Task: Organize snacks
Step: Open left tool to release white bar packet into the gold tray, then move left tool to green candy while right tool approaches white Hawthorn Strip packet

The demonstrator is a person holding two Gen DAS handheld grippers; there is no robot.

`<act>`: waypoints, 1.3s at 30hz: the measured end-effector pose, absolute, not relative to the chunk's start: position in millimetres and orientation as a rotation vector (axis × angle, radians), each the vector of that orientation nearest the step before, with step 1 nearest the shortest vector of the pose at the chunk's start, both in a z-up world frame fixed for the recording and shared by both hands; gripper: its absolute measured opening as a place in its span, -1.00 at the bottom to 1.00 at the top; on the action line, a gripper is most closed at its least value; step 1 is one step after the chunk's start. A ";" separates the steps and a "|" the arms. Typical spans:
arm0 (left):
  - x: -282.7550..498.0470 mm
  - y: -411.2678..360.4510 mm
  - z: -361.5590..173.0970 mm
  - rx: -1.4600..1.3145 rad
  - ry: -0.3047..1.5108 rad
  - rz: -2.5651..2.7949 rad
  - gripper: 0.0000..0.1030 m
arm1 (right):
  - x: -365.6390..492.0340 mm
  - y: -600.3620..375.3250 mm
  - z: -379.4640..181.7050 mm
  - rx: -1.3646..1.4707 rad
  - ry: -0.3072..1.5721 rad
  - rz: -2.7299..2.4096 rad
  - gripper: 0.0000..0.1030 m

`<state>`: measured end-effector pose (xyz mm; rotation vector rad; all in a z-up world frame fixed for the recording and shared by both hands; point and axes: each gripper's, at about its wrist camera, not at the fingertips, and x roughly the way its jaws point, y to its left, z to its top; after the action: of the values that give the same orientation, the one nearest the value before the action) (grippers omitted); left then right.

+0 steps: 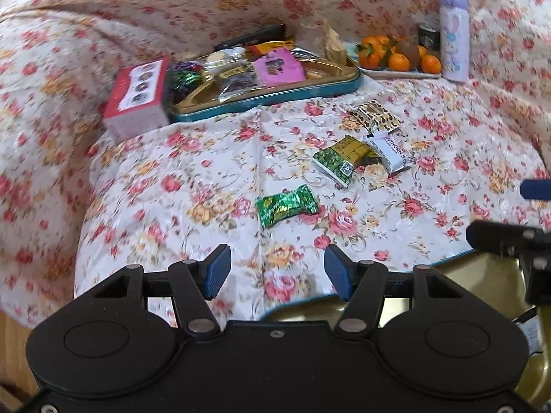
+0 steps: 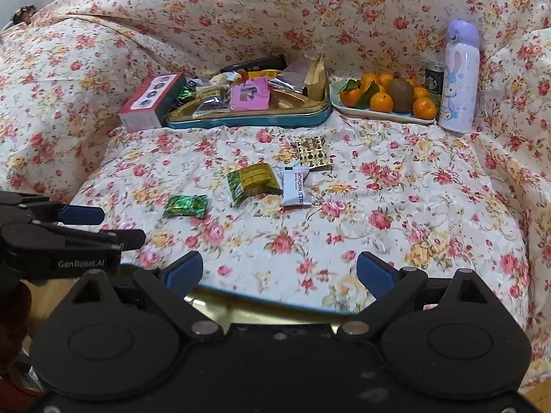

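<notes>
Several wrapped snacks lie loose on the floral cloth: a green foil candy point(image 1: 286, 204) point(image 2: 186, 206), a green-yellow packet point(image 1: 344, 158) point(image 2: 251, 180), a white hawthorn strip packet point(image 1: 389, 153) point(image 2: 296, 187) and a gold-and-black patterned packet point(image 1: 377, 115) point(image 2: 313, 155). Behind them a teal tin point(image 1: 275, 101) point(image 2: 248, 122) holds more snacks. My left gripper point(image 1: 277, 272) point(image 2: 113, 227) is open and empty, just short of the green candy. My right gripper point(image 2: 280, 272) point(image 1: 516, 213) is open wide with nothing between its fingers, near the cloth's front edge.
A red box point(image 1: 137, 96) point(image 2: 151, 103) stands left of the tin. At the back right are a plate of oranges point(image 1: 396, 56) point(image 2: 385, 99), a dark can point(image 2: 434, 77) and a lilac bottle point(image 1: 454, 34) point(image 2: 459, 79). A gold tin lid point(image 2: 258, 309) lies under both grippers.
</notes>
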<state>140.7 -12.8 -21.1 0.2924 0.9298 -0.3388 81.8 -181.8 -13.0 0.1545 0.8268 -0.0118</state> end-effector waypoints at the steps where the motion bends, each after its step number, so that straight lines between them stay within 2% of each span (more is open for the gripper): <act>1: 143.6 -14.1 -22.9 0.307 0.926 -0.348 0.25 | 86.9 -183.4 -15.1 0.159 0.833 -0.012 0.96; 21: 193.0 -26.9 -63.9 0.497 0.928 -0.442 0.25 | 163.7 -195.0 -40.9 0.178 0.910 0.008 0.96; 30: 218.1 -28.6 -73.9 0.449 0.936 -0.422 0.26 | 186.5 -194.9 -50.9 0.150 0.927 -0.013 0.96; 39: 242.9 -20.1 -79.5 0.288 0.970 -0.374 0.32 | 205.1 -193.6 -55.9 0.105 0.901 -0.056 0.96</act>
<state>242.9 -20.1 -79.5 0.2879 0.9700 -0.3742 205.1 -193.6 -55.9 0.1048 0.9007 -0.0561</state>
